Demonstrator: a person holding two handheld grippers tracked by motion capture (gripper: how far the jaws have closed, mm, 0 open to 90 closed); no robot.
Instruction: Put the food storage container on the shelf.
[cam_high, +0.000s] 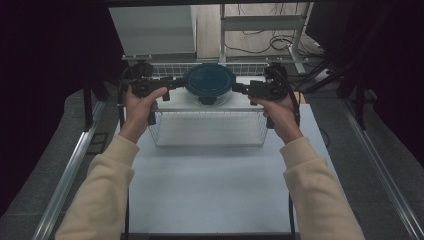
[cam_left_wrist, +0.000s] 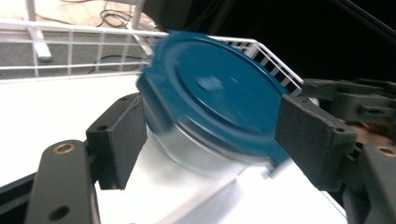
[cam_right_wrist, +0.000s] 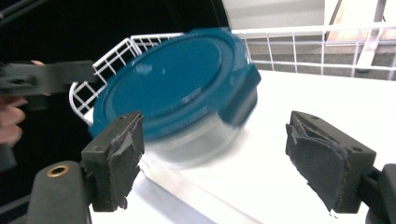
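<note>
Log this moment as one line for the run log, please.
scene: blue-lidded container on top shelf of wire rack | left gripper: open, beside container | right gripper: open, beside container | hold: none

We see a container with a glossy blue plastic lid (cam_high: 210, 77) over a clear, smooth body (cam_left_wrist: 196, 156), on a matt white shelf (cam_high: 175, 102) behind a white coated-wire basket (cam_high: 207, 130). The right gripper's pads (cam_right_wrist: 327, 163) look rough and frayed.

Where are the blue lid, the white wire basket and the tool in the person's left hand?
blue lid (cam_high: 210, 78), high view, middle of its top.
white wire basket (cam_high: 207, 130), high view, front wire wall.
left gripper (cam_high: 176, 83), high view, between its fingertips.
</note>
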